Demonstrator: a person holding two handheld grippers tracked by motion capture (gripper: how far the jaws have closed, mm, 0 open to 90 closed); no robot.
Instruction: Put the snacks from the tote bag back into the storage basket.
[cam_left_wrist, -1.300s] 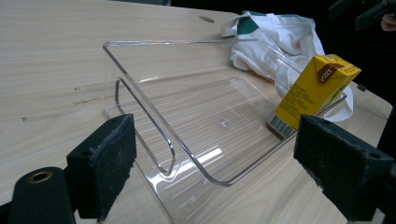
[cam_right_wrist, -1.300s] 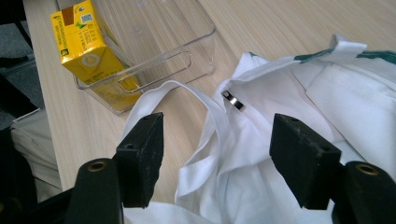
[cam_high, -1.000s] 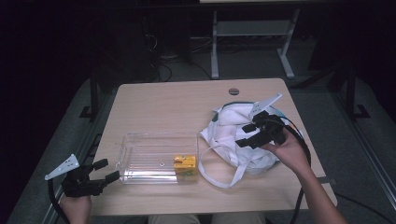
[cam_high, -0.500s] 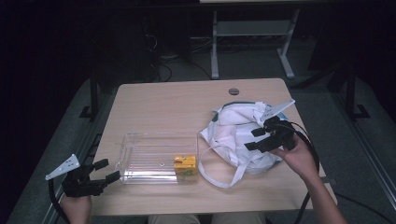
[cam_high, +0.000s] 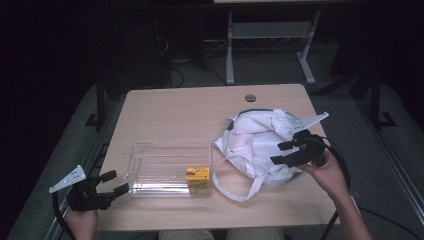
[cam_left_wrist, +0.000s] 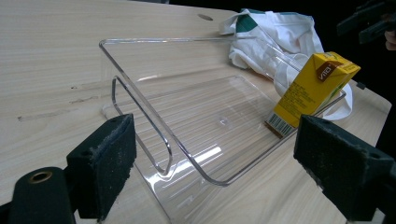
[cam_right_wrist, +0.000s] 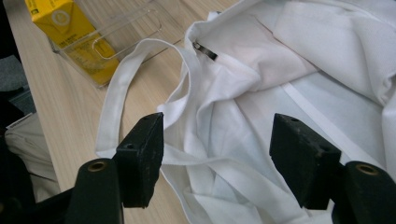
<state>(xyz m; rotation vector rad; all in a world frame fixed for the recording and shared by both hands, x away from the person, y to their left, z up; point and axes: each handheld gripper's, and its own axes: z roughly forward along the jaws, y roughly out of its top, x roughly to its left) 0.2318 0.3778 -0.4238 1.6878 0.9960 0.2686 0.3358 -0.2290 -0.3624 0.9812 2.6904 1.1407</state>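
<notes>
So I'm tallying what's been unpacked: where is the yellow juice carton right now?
In the high view the yellow juice carton stands in the right-hand end of the clear plastic tray, near the table's front edge, just left of the white cloth bag.

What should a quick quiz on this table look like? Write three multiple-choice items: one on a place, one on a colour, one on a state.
1. Where does the yellow carton stand?
A. in the clear tray's corner nearest the bag
B. on top of the bag
C. at the table's far edge

2. What colour is the cloth bag?
A. red
B. white
C. black

3. How do the right gripper's jaws stand?
A. clamped on the carton
B. open over the bag's cloth
C. gripping the tray's rim

Answers: 1 A, the high view shows it inside the tray's bag-side corner. 2 B, white cloth with a dark green trim. 3 B, the right gripper view shows both pads apart above the cloth.
</notes>
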